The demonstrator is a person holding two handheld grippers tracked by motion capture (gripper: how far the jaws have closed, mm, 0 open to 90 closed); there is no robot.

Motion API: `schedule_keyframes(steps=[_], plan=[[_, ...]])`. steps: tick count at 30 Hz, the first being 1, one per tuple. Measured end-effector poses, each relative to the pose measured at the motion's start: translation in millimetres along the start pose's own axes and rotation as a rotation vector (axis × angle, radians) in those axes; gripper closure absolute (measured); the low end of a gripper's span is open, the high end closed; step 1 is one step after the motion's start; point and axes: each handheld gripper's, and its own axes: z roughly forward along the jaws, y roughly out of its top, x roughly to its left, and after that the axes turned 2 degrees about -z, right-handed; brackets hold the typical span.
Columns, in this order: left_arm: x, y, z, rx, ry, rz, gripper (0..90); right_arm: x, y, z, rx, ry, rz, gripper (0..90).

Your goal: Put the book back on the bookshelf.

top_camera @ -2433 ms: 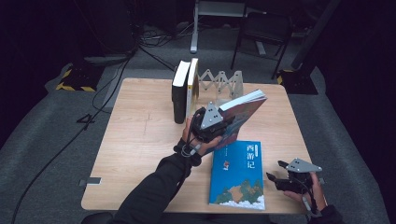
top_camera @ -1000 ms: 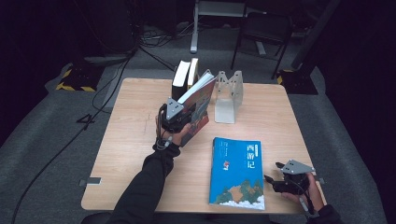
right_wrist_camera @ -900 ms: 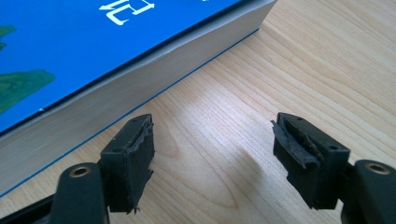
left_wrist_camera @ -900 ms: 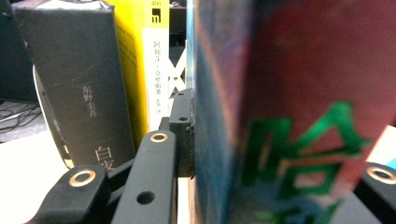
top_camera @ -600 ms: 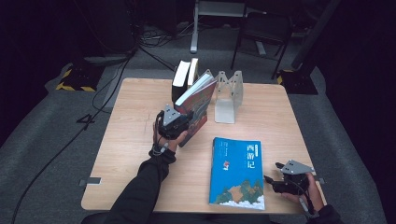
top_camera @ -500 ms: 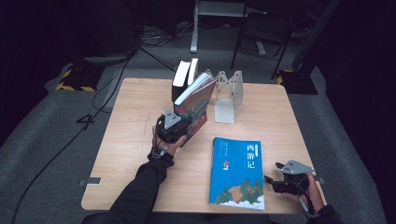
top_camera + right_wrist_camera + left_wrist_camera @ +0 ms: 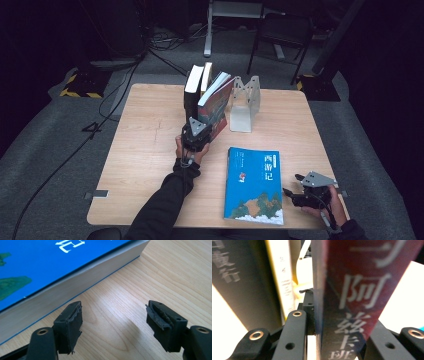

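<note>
Now the red book (image 7: 216, 102), clenched in the left tongs (image 7: 196, 136), has come down from mid-air to stand just right of the two upright books (image 7: 196, 89), between them and the grey bookend (image 7: 244, 102), leaning a little toward the bookend; the jaws closed a touch in the last moment and the left gripper view has the spine (image 7: 352, 302) pinched between them. By my reading it is nearly shelved and needs only squaring up and letting go. The right tongs (image 7: 113, 325) rest released and empty on the bench (image 7: 145, 150), well away from the bookend, just right of the blue book (image 7: 254, 185), likely the next one to go.
</note>
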Motion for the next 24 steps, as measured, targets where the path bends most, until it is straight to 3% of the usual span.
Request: schedule_keyframes(steps=[5,16,21,24], plan=[[-7.7,7.0,17.2,-0.001,0.026,-0.011,73.3,-0.5,0.4,-0.6,-0.010,0.003,0.005,28.4],[-6.7,18.0,43.1,-0.006,0.062,-0.034,71.1,-1.1,0.2,2.0,-0.008,0.008,0.009,28.5],[-8.1,23.4,51.3,-0.001,0.079,-0.010,69.8,-1.5,0.0,2.8,-0.011,0.008,0.009,28.4],[-9.3,27.7,57.8,0.012,0.111,0.053,69.1,-1.9,0.0,3.4,-0.012,0.011,0.016,28.4]])
